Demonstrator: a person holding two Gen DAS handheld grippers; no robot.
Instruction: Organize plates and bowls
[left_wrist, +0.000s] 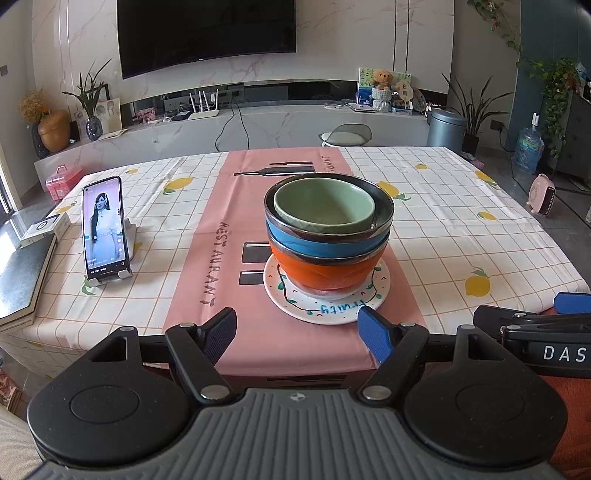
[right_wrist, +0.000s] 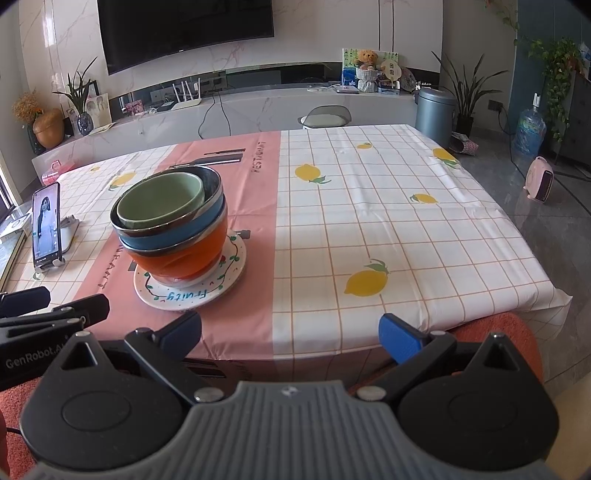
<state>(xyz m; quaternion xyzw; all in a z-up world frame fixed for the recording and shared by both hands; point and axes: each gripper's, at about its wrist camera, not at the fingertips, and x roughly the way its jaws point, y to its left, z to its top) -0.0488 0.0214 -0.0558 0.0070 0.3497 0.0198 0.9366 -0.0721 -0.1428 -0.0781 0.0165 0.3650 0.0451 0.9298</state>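
A stack of bowls stands on a white plate (left_wrist: 325, 308) (right_wrist: 192, 295) lettered "Fruity", on the pink runner. From the bottom up: an orange bowl (left_wrist: 327, 271) (right_wrist: 181, 258), a blue bowl (left_wrist: 325, 247) (right_wrist: 173, 234), and a green bowl (left_wrist: 325, 206) (right_wrist: 162, 201) nested in the top. My left gripper (left_wrist: 297, 339) is open at the near table edge, short of the plate, with nothing between its fingers. My right gripper (right_wrist: 291, 338) is open too, to the right of the stack, over the table's near edge.
A phone (left_wrist: 105, 229) (right_wrist: 46, 225) plays video on a stand at the left of the table. The lemon-print cloth (right_wrist: 369, 206) stretches to the right. The right gripper (left_wrist: 535, 332) shows in the left wrist view at the right edge. A chair (left_wrist: 345, 134) stands beyond the far edge.
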